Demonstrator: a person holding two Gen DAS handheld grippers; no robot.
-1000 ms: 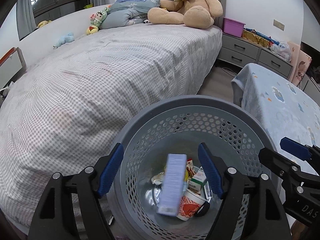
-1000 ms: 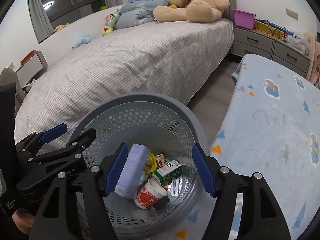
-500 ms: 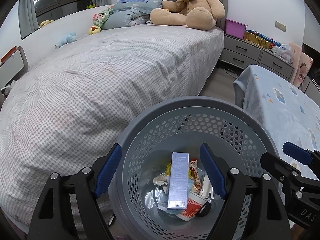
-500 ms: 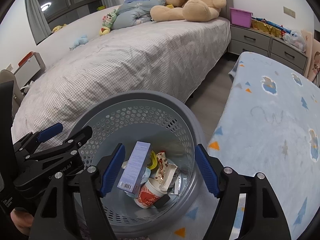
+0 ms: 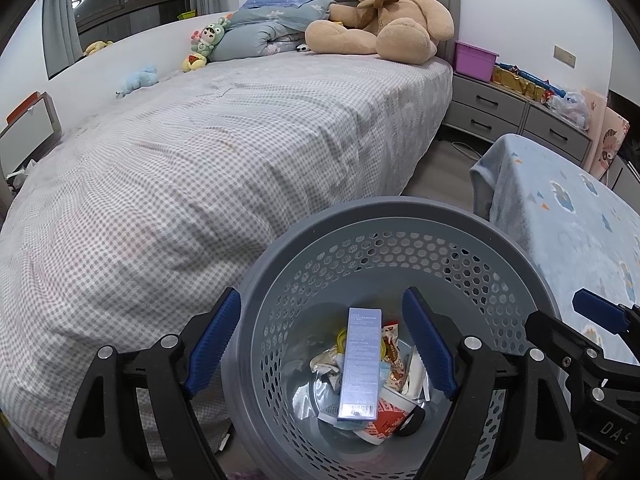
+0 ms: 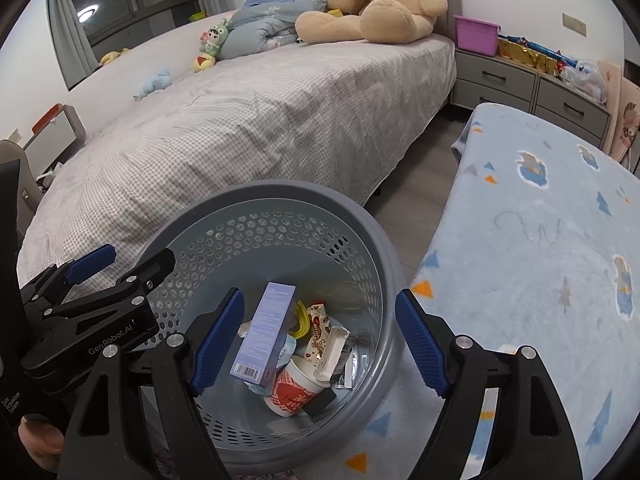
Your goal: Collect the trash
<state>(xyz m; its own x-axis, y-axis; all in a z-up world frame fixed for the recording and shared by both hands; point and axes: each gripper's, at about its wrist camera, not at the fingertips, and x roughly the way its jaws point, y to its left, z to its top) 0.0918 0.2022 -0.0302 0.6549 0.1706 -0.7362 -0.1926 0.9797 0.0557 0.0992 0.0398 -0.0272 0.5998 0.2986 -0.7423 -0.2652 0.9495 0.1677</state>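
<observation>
Bedroom floor between the bed and a low blanket-covered surface is where it all happens, and nearest to me both tools hang over the grey perforated bin (image 5: 400, 216). The left gripper (image 5: 322, 342) has just been spreading its jaws and now stands wide with nothing between the pads; the right gripper (image 6: 318, 342) has been opening too and is likewise empty. Down in the bin, the pale blue carton (image 5: 360, 360) lies slanted on top of the other rubbish, its barcode end toward the near wall, resting on a red-and-white paper cup (image 6: 294, 390) with wrappers (image 6: 326, 330) beside it. So the drop looks finished, I'd say, and the thing to do well now is lift both tools straight up, jaws kept apart, so no fingertip catches the rim and tips the bin. Just to the right is the light blue blanket (image 6: 540, 240) and to the left the checked bedspread (image 5: 200, 168); I see no loose litter on either, so a slow sweep seems wise. Farther off sit the teddy bear (image 5: 384, 12) and the grey drawers (image 5: 512, 112).
</observation>
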